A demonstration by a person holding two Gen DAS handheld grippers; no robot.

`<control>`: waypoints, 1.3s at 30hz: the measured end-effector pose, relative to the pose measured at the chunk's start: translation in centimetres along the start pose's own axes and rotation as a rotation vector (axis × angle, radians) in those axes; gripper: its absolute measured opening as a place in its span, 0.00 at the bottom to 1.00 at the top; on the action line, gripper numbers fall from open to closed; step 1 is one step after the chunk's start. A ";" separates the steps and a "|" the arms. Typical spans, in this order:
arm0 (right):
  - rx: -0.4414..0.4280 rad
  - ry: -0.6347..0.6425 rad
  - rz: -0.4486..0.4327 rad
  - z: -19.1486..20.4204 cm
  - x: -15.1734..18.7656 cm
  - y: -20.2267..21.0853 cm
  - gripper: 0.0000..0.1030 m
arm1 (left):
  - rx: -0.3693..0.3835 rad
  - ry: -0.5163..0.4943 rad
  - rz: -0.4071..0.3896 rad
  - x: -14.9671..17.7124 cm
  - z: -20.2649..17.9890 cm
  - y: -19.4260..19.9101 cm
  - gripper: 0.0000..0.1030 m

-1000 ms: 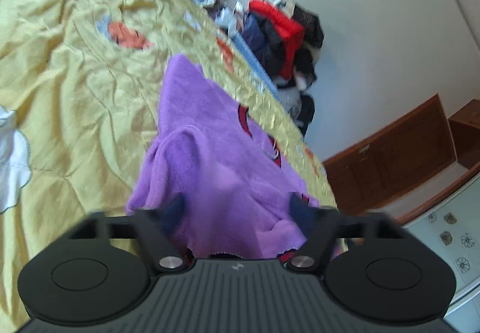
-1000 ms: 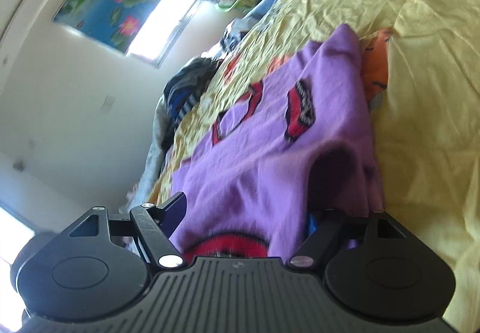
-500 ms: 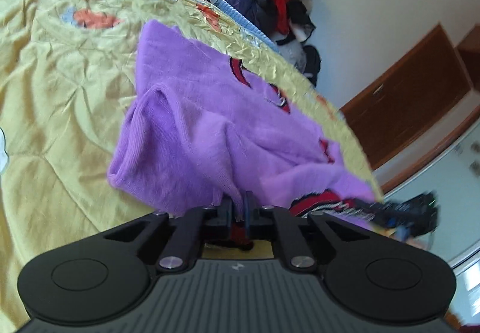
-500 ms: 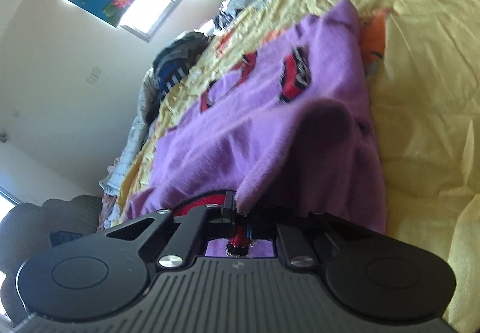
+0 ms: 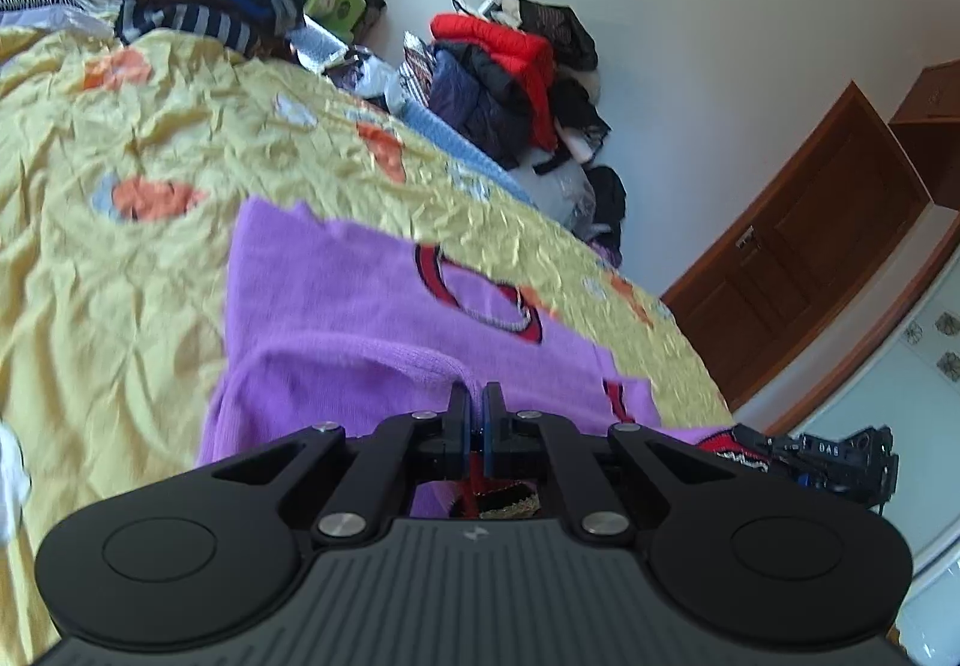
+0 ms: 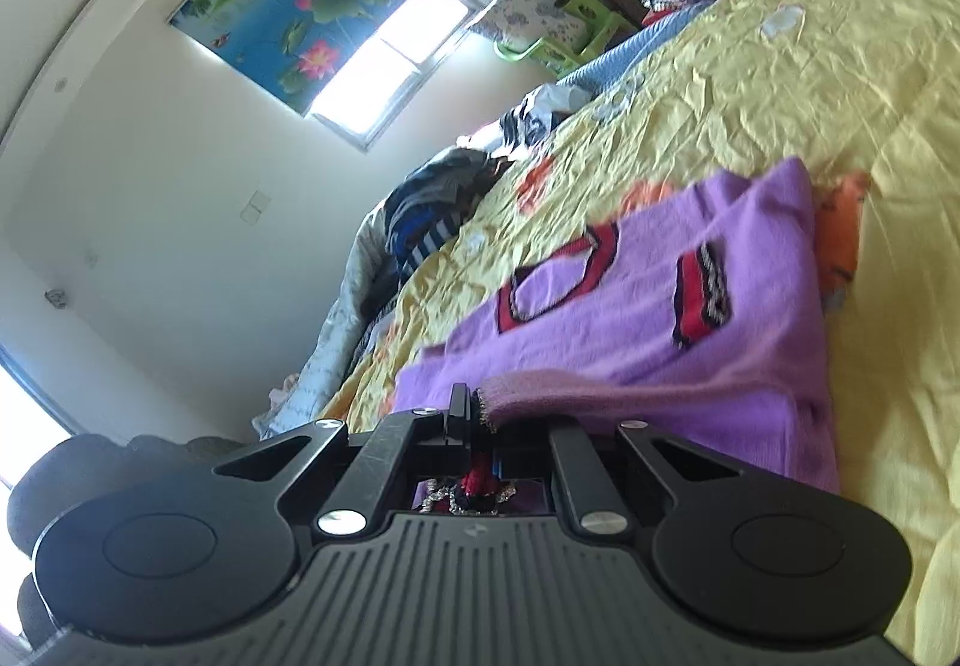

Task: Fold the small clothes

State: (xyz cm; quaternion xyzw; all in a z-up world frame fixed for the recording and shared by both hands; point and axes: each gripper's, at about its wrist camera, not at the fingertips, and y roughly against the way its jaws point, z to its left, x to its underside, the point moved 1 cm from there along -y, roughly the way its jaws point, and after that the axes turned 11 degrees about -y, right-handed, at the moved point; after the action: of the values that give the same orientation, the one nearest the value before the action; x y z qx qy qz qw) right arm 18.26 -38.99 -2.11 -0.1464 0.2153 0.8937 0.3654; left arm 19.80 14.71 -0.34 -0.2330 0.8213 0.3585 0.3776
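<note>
A small purple knit sweater with red and black letter patches lies on a yellow bedspread. My left gripper is shut on the sweater's near edge and holds it lifted, folded over the rest. In the right wrist view the sweater stretches away from me. My right gripper is shut on its near hem, where a purple fold drapes over the right finger. The other gripper shows at the right edge of the left wrist view.
Piles of clothes lie beyond the bed's far side, and a dark striped heap lies at the head. A wooden door is at right. A window and a lotus picture are on the wall.
Both grippers closed from open onto the sweater's near edge. They then lifted it and carried it forward over the body of the sweater.
</note>
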 end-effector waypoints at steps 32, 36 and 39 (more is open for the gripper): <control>0.030 -0.199 -0.192 -4.0 -8.3 -5.2 0.11 | -0.226 0.092 -0.116 -9.8 3.5 -7.5 0.03; 0.051 -0.228 -0.191 -5.0 -9.0 -6.5 0.11 | -0.253 0.102 -0.091 -10.1 4.3 -9.5 0.03; 0.073 -0.240 -0.185 -5.6 -9.4 -7.6 0.11 | -0.272 0.100 -0.071 -10.2 4.7 -10.8 0.03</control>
State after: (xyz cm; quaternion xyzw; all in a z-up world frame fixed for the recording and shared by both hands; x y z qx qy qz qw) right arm 30.75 -42.42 -5.18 -0.0443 0.1878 0.8588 0.4745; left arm 35.21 12.61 1.05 -0.3285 0.7742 0.4407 0.3137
